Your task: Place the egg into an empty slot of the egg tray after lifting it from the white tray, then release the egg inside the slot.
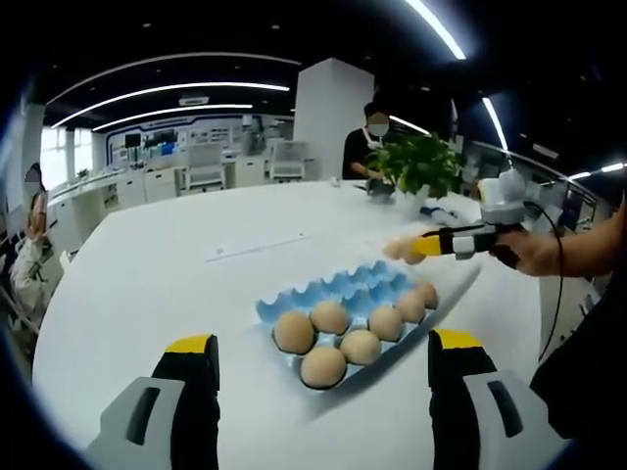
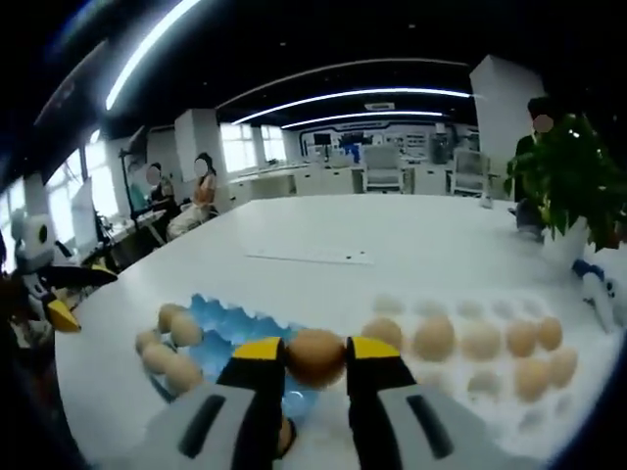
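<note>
With the egg (image 2: 314,355) already pinched between the right gripper (image 2: 315,358) jaws and lifted clear of the white tray (image 2: 588,392), it hangs near the blue egg tray (image 2: 227,323), placing and release undone, while the left gripper (image 1: 323,367) waits wide open.

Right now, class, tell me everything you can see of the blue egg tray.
The blue egg tray looks like moulded pulp or plastic, with rows of peaked cups. It lies flat on the white table, beside the white tray. In the left gripper view seven brown eggs fill its nearer cups, while the farther cups are empty. In the right gripper view the right gripper holds an egg in front of the tray's empty cups, apparently above it; neither gripper touches it.
</note>
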Motion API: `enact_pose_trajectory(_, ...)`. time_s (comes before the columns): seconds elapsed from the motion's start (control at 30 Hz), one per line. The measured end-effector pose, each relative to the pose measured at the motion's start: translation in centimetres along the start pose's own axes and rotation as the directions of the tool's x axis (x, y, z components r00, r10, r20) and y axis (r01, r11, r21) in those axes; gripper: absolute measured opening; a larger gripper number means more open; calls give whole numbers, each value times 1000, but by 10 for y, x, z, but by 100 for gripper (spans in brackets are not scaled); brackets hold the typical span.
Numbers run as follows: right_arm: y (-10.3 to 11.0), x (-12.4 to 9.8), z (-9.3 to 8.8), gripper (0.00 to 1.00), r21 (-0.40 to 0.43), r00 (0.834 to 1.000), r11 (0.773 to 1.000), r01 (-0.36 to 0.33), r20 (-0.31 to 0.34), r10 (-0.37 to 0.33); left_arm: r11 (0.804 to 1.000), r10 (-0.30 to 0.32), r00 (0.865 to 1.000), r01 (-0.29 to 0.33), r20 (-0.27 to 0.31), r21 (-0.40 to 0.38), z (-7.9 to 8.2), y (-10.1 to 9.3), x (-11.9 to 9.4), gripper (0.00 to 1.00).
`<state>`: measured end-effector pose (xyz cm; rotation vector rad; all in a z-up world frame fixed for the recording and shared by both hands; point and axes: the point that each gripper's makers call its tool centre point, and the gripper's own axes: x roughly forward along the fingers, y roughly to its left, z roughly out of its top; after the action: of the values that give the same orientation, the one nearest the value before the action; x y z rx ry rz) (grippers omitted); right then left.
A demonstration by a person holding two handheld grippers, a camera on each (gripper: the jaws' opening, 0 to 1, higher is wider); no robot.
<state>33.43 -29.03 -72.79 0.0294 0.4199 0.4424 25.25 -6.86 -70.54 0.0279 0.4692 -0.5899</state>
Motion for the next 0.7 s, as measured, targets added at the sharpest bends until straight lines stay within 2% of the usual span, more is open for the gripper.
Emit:
enact_pose_trajectory(0.2, 30, 14, 1, 24, -13, 997, 996, -83, -12, 83, 1000, -1, 1000, 1, 2, 0, 1, 0, 1, 88)
enact_pose_trajectory(0.53, 67, 32, 2, 24, -34, 987, 986, -162, -21, 161, 1000, -3, 1000, 3, 0, 0, 0, -1, 2, 88)
enact_pose_trajectory(0.7, 81, 42, -6, 24, -40, 980, 980, -195, -51, 193, 1000, -1, 1000, 1, 0, -3, 0, -1, 2, 87)
